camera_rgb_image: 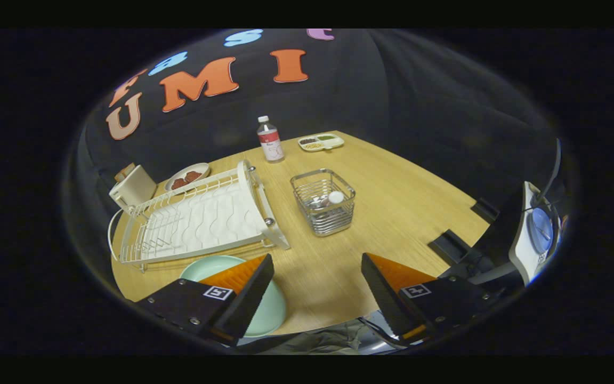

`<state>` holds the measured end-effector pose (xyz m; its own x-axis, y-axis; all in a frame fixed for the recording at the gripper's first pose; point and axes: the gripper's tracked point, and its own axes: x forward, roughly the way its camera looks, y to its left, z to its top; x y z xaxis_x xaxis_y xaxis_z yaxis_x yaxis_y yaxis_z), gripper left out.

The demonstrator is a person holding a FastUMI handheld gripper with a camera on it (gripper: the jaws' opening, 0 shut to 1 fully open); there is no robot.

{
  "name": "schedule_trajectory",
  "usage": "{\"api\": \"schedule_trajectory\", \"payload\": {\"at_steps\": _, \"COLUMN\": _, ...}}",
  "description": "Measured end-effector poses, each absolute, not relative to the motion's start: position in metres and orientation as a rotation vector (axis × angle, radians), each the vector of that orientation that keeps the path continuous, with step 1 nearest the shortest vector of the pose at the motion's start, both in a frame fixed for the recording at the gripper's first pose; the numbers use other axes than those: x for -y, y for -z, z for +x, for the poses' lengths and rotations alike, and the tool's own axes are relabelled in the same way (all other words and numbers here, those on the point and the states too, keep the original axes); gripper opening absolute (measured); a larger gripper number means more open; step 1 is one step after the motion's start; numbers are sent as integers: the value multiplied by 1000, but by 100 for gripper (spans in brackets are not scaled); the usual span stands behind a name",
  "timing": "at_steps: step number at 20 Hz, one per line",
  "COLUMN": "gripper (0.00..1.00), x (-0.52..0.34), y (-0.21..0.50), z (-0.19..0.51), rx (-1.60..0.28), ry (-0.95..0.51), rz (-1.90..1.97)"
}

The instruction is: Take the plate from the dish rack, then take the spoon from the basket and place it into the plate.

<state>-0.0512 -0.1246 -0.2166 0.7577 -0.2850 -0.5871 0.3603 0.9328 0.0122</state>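
**Plate on table, spoon in basket**

The plate is round, smooth and pale mint green, lying flat on the table just in front of the rack, partly under one finger. The gripper hangs above the table with fingers wide apart, holding nothing. Right of the rack stands the basket, a square cage of shiny wire; the spoon shows inside as a white rounded end. The rack is white wire over a ribbed tray. The table is light wood grain, with black cloth walls behind.
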Motion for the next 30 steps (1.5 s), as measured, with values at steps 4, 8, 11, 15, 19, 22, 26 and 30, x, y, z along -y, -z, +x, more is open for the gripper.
{"api": "schedule_trajectory", "payload": {"at_steps": 4, "gripper": 98, "x": 145, "y": 188, "z": -44, "rx": -519, "ry": 369, "rz": 27}}
{"api": "schedule_trajectory", "payload": {"at_steps": 8, "gripper": 98, "x": 151, "y": 166, "z": -26, "rx": -434, "ry": 341, "rz": -53}}
{"api": "schedule_trajectory", "payload": {"at_steps": 11, "gripper": 99, "x": 148, "y": 163, "z": -11, "rx": -414, "ry": 295, "rz": -99}}
{"api": "schedule_trajectory", "payload": {"at_steps": 15, "gripper": 95, "x": 147, "y": 175, "z": 8, "rx": -426, "ry": 242, "rz": -106}}
{"api": "schedule_trajectory", "payload": {"at_steps": 19, "gripper": 75, "x": 150, "y": 190, "z": 24, "rx": -453, "ry": 203, "rz": -96}}
{"api": "schedule_trajectory", "payload": {"at_steps": 22, "gripper": 58, "x": 152, "y": 195, "z": 34, "rx": -457, "ry": 181, "rz": -77}}
{"api": "schedule_trajectory", "payload": {"at_steps": 26, "gripper": 24, "x": 159, "y": 201, "z": 37, "rx": -477, "ry": 181, "rz": -67}}
{"api": "schedule_trajectory", "payload": {"at_steps": 30, "gripper": 11, "x": 155, "y": 200, "z": 39, "rx": -476, "ry": 156, "rz": -89}}
